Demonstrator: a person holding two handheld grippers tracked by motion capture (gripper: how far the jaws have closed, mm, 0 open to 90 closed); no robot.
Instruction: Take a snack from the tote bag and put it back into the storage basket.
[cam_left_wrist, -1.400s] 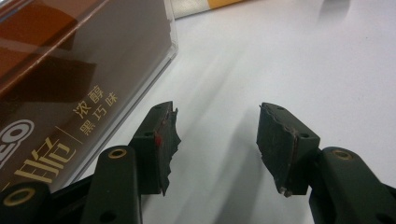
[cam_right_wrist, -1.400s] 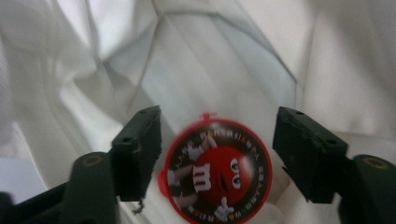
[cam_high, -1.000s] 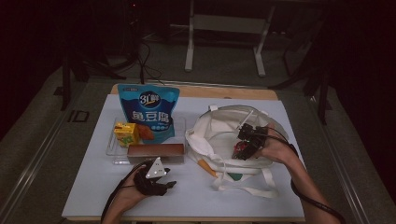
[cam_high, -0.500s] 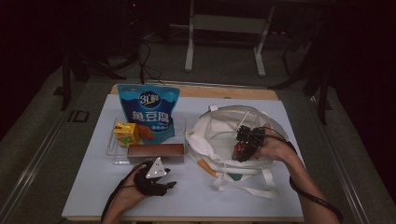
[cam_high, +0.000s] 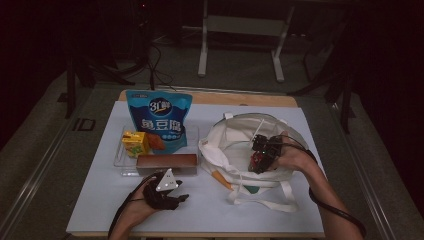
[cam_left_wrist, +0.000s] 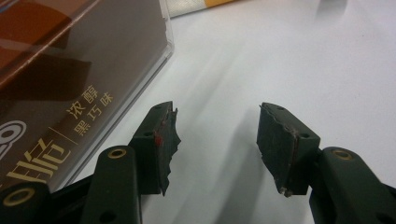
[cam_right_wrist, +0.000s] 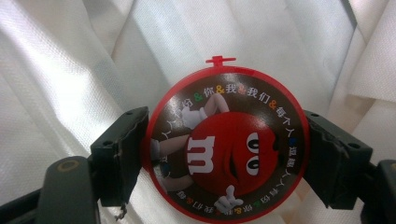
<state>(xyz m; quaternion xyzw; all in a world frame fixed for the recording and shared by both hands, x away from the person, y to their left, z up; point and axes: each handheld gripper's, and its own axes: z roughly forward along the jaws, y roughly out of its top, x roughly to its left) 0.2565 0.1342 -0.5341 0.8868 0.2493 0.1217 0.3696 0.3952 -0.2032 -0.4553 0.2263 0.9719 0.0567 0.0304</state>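
Observation:
My right gripper (cam_right_wrist: 226, 158) is shut on a round red M&M's candy tub (cam_right_wrist: 228, 148), its jaws pressed on both sides of the lid. In the high view this gripper (cam_high: 261, 159) hangs with the candy tub (cam_high: 257, 160) inside the mouth of the white tote bag (cam_high: 235, 137). My left gripper (cam_high: 172, 199) rests low on the white table near the front edge, just in front of the brown chocolate box (cam_high: 167, 162). The left gripper (cam_left_wrist: 214, 135) is open with nothing between its jaws, and the chocolate box (cam_left_wrist: 60, 84) lies to its left.
A clear tray (cam_high: 122, 161) holds a blue snack bag (cam_high: 159, 120), a yellow juice carton (cam_high: 135, 143) and the chocolate box. The tote's handles (cam_high: 260, 196) trail toward the front edge. White table surface (cam_high: 100, 200) lies bare at front left.
The right gripper has sunk a little lower and toward me inside the tote bag with the candy tub. The left gripper has not moved.

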